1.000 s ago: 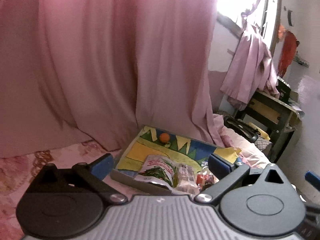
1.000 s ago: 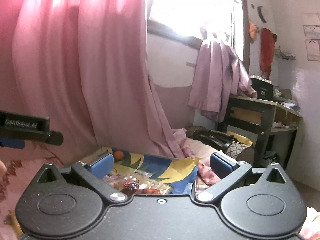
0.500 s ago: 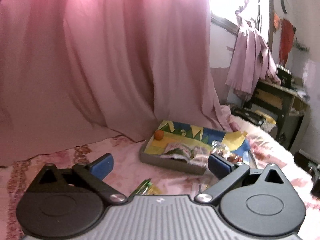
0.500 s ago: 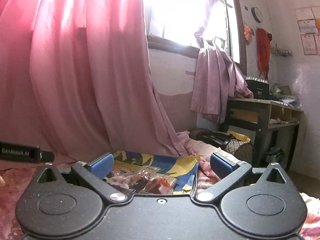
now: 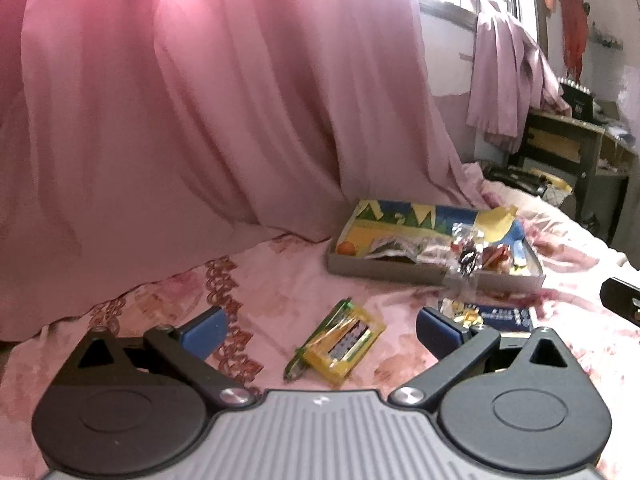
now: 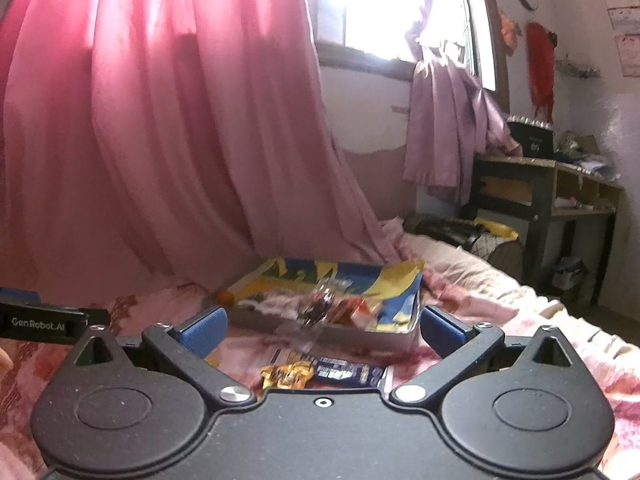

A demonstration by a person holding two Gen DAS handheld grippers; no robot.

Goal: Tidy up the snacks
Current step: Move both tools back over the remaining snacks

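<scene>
A shallow box (image 5: 434, 276) with a blue and yellow printed lining lies on the pink bedspread and holds several snack packets and a small orange ball (image 5: 346, 249). A yellow and green packet (image 5: 341, 345) lies on the bedspread in front of it, between the fingers of my open left gripper (image 5: 320, 330). A dark blue packet (image 5: 488, 315) lies to its right. In the right wrist view the same box (image 6: 332, 300) is ahead, and the blue packet (image 6: 340, 374) with a gold end lies just below my open right gripper (image 6: 322, 330). Both grippers hold nothing.
A pink curtain (image 5: 200, 120) hangs behind the bed and reaches the bedspread. A dark wooden desk (image 6: 548, 200) stands at the right past the bed edge, with a black bag (image 6: 452, 228) beside it. The other gripper's tip (image 5: 620, 300) shows at the right edge.
Both grippers have pulled back from the box. The box now lies farther ahead, and the yellow-green and blue packets on the bedspread have come into view.
</scene>
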